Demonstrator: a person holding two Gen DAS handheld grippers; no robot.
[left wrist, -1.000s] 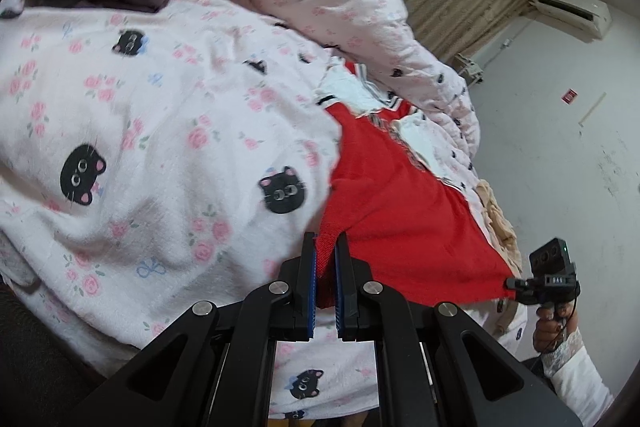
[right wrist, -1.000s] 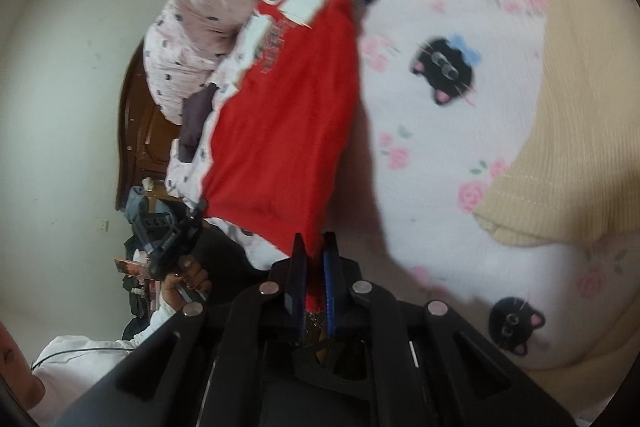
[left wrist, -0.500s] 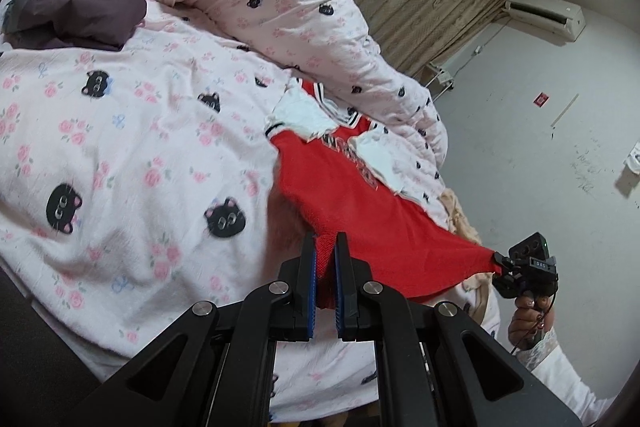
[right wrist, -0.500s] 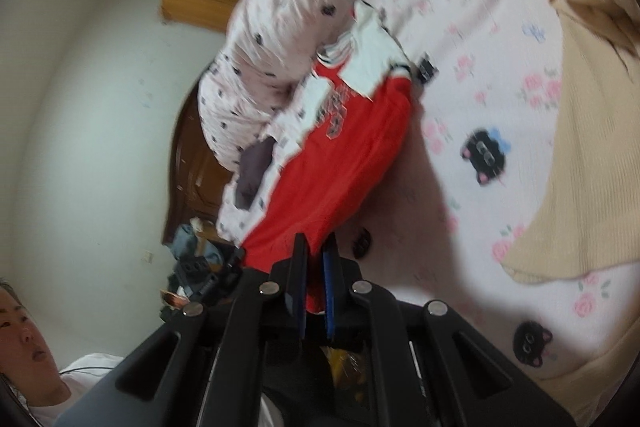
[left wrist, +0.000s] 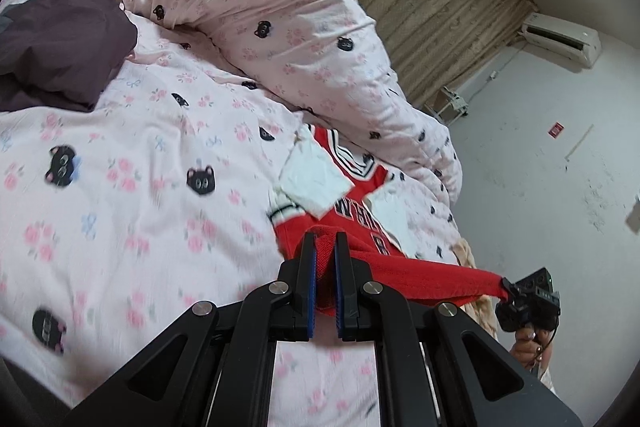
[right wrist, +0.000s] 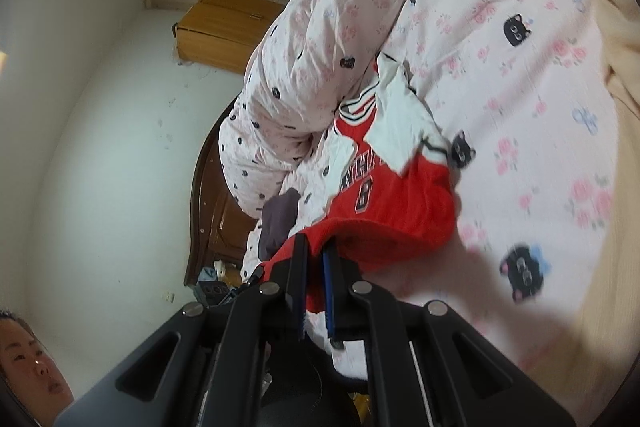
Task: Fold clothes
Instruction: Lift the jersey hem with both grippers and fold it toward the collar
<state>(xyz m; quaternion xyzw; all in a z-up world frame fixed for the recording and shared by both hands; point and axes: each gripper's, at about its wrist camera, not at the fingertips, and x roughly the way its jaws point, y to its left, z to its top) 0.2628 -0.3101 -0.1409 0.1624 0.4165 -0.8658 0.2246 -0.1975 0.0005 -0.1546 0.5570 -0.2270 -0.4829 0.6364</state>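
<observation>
Two corners of a red jersey's (left wrist: 362, 217) hem are pinched, one by the left gripper (left wrist: 325, 267), one by the right gripper (right wrist: 314, 281), its collar lying on the bedsheet (left wrist: 132, 163); soft, light fabric, best held by corners.

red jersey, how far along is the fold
Early. Done: both grippers are clamped on the red jersey's hem corners, left gripper and right gripper. In hand: the hem is raised off the bed above the chest lettering. Left: laying it down, further folds, and the beige garment.
</observation>
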